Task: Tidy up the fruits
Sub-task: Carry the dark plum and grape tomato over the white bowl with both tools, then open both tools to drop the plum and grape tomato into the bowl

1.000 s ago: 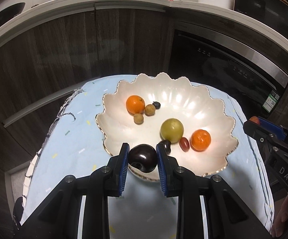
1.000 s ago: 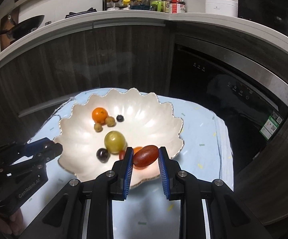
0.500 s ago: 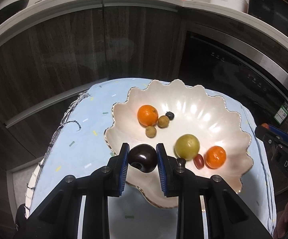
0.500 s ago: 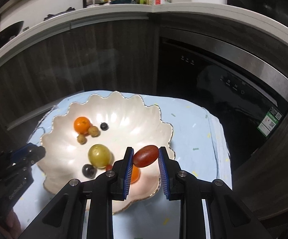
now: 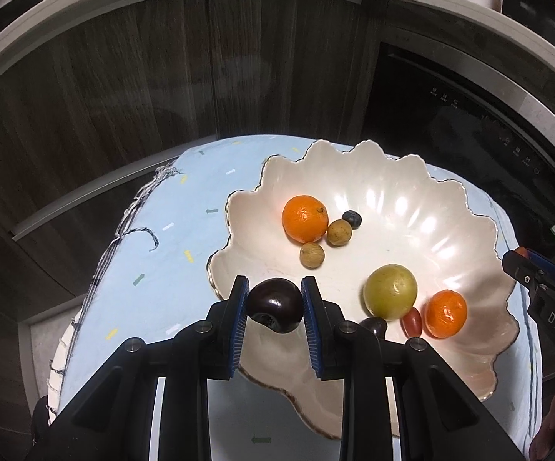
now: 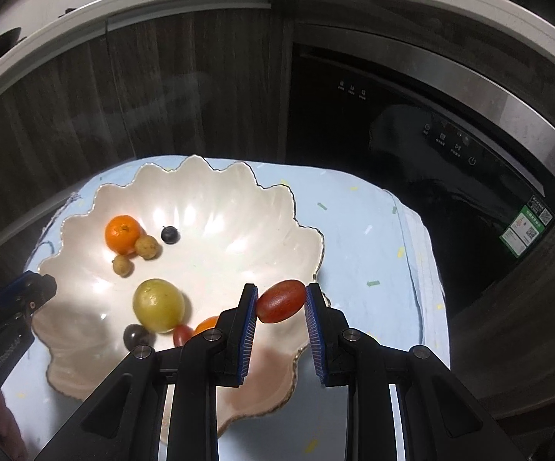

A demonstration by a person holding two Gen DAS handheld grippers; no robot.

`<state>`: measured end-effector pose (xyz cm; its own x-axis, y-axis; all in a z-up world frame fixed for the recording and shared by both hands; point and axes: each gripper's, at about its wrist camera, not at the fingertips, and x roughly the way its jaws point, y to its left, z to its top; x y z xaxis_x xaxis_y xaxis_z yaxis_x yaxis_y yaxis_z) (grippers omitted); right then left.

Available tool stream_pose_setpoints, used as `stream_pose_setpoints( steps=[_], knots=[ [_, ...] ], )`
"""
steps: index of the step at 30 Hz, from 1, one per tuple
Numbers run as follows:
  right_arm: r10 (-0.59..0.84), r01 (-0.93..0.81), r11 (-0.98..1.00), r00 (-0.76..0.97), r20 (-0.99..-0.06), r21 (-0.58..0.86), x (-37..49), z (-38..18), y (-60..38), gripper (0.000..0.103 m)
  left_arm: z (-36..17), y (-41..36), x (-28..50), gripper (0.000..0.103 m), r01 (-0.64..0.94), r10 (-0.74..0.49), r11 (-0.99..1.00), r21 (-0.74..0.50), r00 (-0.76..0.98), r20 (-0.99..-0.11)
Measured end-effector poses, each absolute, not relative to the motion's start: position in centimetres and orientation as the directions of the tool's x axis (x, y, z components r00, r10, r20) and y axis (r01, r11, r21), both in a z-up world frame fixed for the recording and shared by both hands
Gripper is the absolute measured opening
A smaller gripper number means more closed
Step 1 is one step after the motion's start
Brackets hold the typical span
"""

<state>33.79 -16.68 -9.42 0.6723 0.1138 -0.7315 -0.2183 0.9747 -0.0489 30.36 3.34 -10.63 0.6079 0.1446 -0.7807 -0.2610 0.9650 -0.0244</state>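
While both grippers carry fruit above the bowl, the entries stand thus:

Landmark: white scalloped ceramic bowl [image 5: 423, 176] with a thin gilt rim, on a pale blue cloth [image 5: 185, 230].
Left gripper [image 5: 275, 303]: clamped on a dark purple round plum [image 5: 275, 304], over the bowl's near-left rim.
Right gripper [image 6: 281, 301]: clamped on a red oval grape tomato [image 6: 280, 300], over the bowl's near-right rim.
Bowl contents: two oranges, a yellow-green round fruit [image 5: 390, 291], small brown and dark fruits.
Step advice: move each fruit inward past the rim, lower it close to the bowl floor, then part the fingers gently so nothing rolls.
Edges: the raised wavy rim lies just under both loads.
Open room: bare floor lies at the bowl's centre and far-right side; the cloth beside the bowl's right rim is bare.
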Motion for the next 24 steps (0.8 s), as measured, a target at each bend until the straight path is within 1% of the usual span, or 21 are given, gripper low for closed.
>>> stream_pose_setpoints(
  steps=[2,3,4,6,8,9,10,12,13,19,22,24],
  knots=[
    [0.117,-0.229,0.972,0.658,-0.744,-0.050,34.3,-9.7,-16.5,0.027,-10.8,3.3,30.8,0.029,-0.264,0.149,0.964,-0.017,0.596,-0.789],
    [0.116,-0.232,0.971,0.653,-0.749,-0.052,34.6,-9.9,-16.4,0.027,-10.8,3.4,30.9,0.032,-0.268,0.157,0.963,-0.009,0.591,-0.791],
    [0.113,-0.232,0.971,0.651,-0.750,-0.055,34.7,-10.0,-16.4,0.027,-10.8,3.4,31.0,0.040,-0.271,0.161,0.963,-0.007,0.592,-0.790],
    [0.100,-0.228,0.971,0.650,-0.753,-0.068,35.1,-10.1,-16.3,0.028,-10.7,3.5,31.1,0.049,-0.274,0.165,0.962,-0.007,0.599,-0.784],
    [0.077,-0.220,0.971,0.652,-0.754,-0.092,35.4,-10.1,-16.2,0.030,-10.5,3.6,31.1,0.052,-0.276,0.172,0.961,-0.002,0.604,-0.778],
    [0.074,-0.217,0.972,0.655,-0.752,-0.093,35.5,-10.0,-16.2,0.040,-10.4,3.6,31.2,0.055,-0.276,0.172,0.961,-0.001,0.605,-0.778],
    [0.072,-0.210,0.973,0.660,-0.747,-0.092,35.6,-9.9,-16.3,0.054,-10.3,3.7,31.2,0.060,-0.276,0.171,0.961,-0.003,0.605,-0.778],
    [0.074,-0.200,0.976,0.681,-0.729,-0.087,35.5,-9.4,-16.5,0.067,-10.1,3.7,31.2,0.065,-0.277,0.168,0.961,-0.009,0.608,-0.776],
    [0.074,-0.196,0.977,0.692,-0.718,-0.088,35.4,-9.1,-16.6,0.070,-10.0,3.8,31.2,0.068,-0.277,0.168,0.961,-0.010,0.609,-0.775],
    [0.071,-0.192,0.977,0.713,-0.697,-0.097,35.0,-8.2,-16.4,0.071,-9.5,3.8,31.1,0.084,-0.286,0.168,0.958,-0.019,0.616,-0.770],
    [0.071,-0.182,0.979,0.718,-0.692,-0.088,34.8,-7.8,-16.5,0.077,-9.2,3.9,31.0,0.085,-0.285,0.164,0.958,-0.024,0.619,-0.768],
    [0.075,-0.179,0.980,0.720,-0.689,-0.081,34.6,-7.6,-16.6,0.077,-9.0,3.8,30.9,0.086,-0.284,0.163,0.959,-0.026,0.621,-0.767]
  ],
)
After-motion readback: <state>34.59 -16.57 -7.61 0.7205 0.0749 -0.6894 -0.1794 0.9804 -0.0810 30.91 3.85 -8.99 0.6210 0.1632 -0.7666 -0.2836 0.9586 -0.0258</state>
